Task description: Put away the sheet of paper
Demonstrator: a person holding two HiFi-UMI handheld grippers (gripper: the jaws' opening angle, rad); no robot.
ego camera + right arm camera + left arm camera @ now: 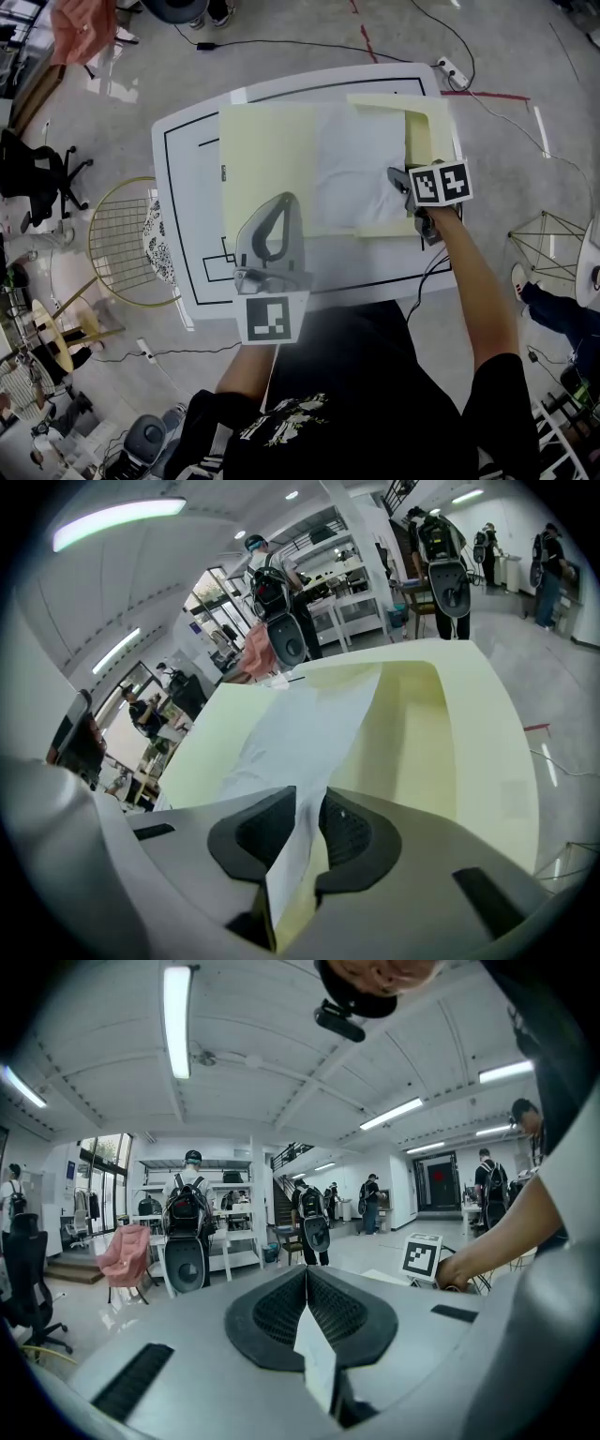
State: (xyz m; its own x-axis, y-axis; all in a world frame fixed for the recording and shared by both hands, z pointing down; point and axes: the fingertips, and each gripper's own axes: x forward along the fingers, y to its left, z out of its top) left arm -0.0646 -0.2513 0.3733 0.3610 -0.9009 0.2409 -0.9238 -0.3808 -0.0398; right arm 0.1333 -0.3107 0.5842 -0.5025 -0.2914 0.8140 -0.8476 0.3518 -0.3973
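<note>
Head view looks down past a black printed shirt (309,422) to two tools over a white table (192,178) with a thin black line drawn round its top. Nearest is the left gripper (284,199), smooth grey plastic with a loop-shaped opening. It sits above the left half of an open, matte, pale yellow folder (267,159) and hides part of the folder's near edge. In the left gripper view its ribbed black pads meet with no gap. A thin white sliver shows at the seam, too little to identify.

At the folder's near right corner is the right gripper (394,174), on a bare forearm (469,272) that crosses the table's near right corner. The right gripper view shows its jaws slightly apart. The sheet of paper (352,159) runs between them with a gap beside it, not pinched. The sheet is thin, white and creased. It lies on the folder's right half, beside a yellow flap along the right side.

A white power strip (453,68) sits at the table's far right corner. On the grey polished floor, a gold wire chair (122,239) stands just beside the table's left edge, with a black office chair (37,178) farther off.
</note>
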